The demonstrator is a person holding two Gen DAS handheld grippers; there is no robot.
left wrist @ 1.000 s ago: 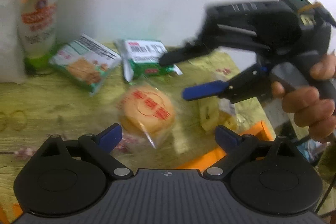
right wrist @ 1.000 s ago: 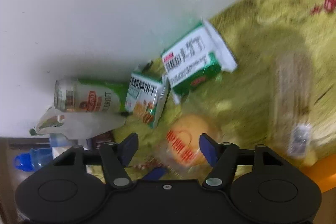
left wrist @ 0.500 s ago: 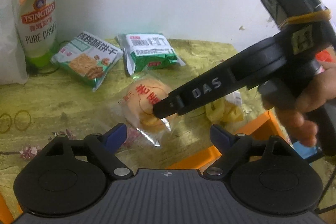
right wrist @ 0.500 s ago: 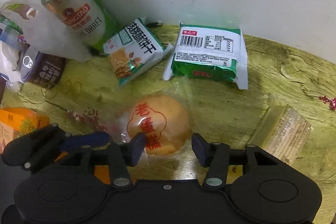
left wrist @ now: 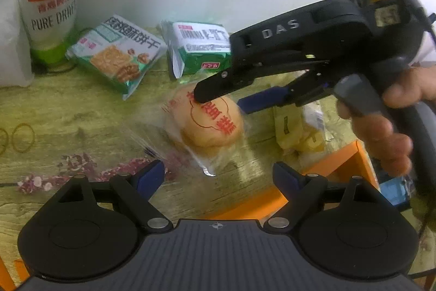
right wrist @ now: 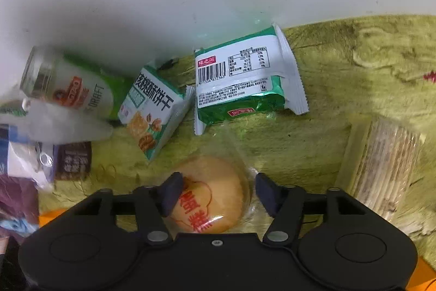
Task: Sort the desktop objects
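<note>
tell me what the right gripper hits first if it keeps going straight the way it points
Most likely the wrapped round cake, already between the right gripper fingers; its jaws have just been opening, and contact is unclear.

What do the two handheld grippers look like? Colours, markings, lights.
Both are matte black with blue finger pads. The left gripper has a ribbed grey top plate and round black side housings. The right gripper carries raised "DAS" lettering, a yellow band, a green light and a grey trigger.
</note>
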